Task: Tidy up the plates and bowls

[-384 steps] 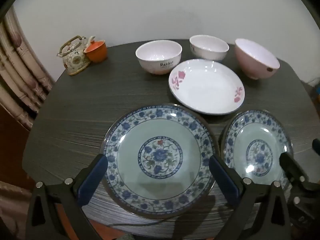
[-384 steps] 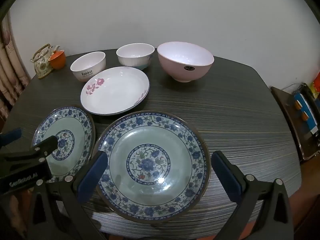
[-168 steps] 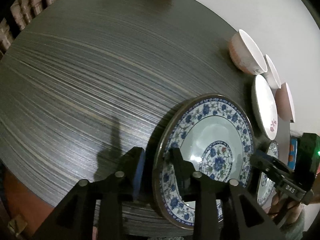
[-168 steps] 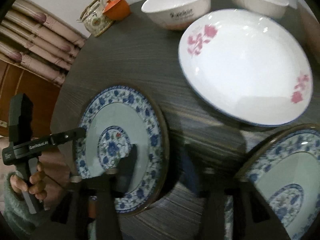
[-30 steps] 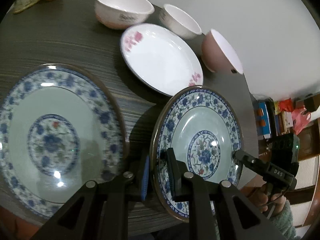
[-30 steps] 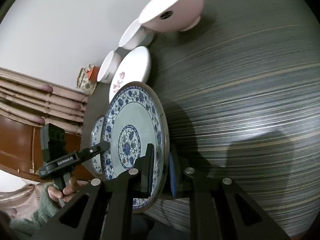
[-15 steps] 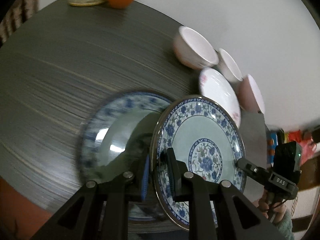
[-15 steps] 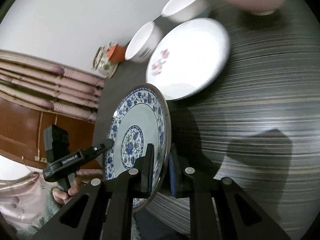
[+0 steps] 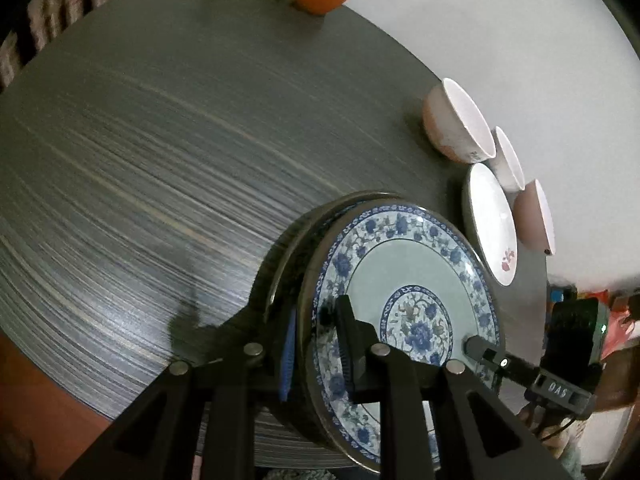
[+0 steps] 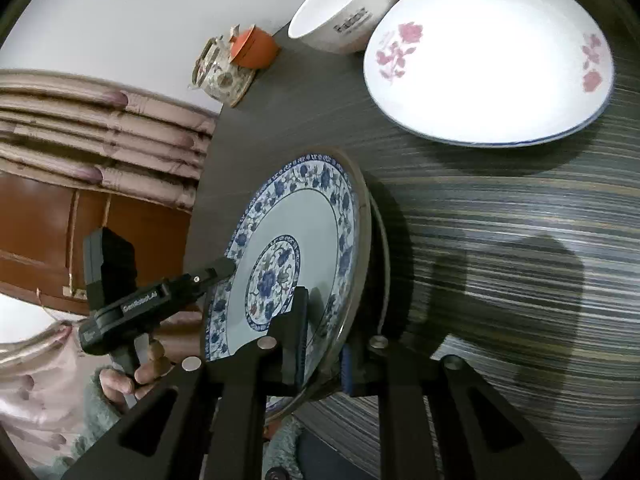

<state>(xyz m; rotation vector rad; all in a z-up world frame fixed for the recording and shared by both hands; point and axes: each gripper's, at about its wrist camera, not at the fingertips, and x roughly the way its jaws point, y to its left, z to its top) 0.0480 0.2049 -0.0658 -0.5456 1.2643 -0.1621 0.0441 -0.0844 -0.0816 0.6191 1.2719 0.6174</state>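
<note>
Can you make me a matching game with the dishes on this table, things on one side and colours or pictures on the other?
Things:
1. plate held in the claws
2. big plate lying flat
3. little cup by the teapot
4. bowl beside the flat plate

Looks:
A. orange
B. white with pink flowers
C. blue flower border
D. white with dark writing

Pairs: 1-C, 2-B, 3-A, 4-D

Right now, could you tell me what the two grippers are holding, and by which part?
Both hold one blue-patterned plate by its rim: the left gripper and the right gripper pinch opposite edges.
</note>
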